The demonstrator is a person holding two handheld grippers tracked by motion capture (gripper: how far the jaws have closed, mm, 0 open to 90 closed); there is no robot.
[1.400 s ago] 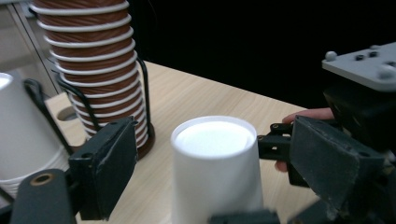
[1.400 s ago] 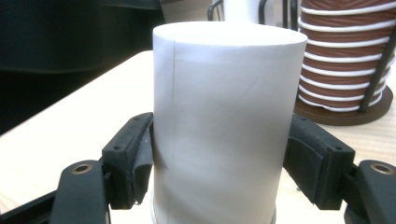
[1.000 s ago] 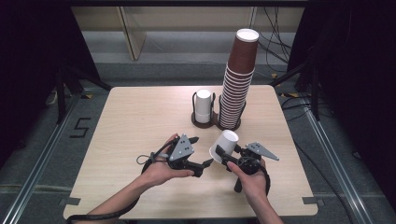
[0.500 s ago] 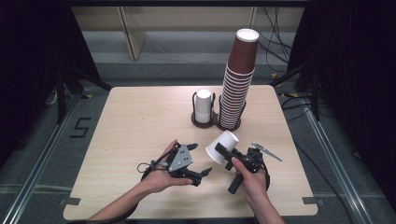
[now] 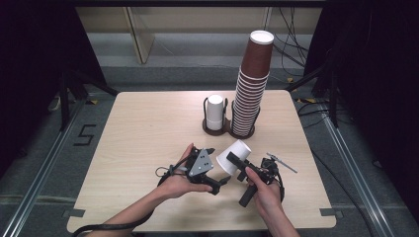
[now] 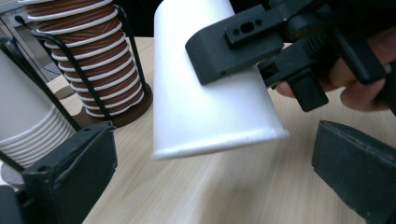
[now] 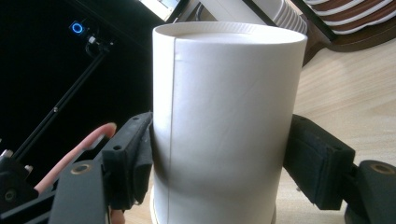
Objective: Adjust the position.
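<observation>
Now R claw (image 5: 236,163) clamps white cup (image 5: 233,156), base cut off; L claw (image 5: 217,167) just opened wide, empty.

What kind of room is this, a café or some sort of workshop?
Probably a lab or recording setup, not a café. A bare wooden table stands among dark curtains and loose floor cables, a person works with handheld grippers, the right gripper clamping a white paper cup, and a tall cup stack waits in a holder.

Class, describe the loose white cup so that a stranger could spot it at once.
Start at the tall brown cup stack at the table's far side, then come toward the hands. The white cup is clamped, tilted, in the right tool; unlike the stacked cups, it sits in no holder.
</observation>
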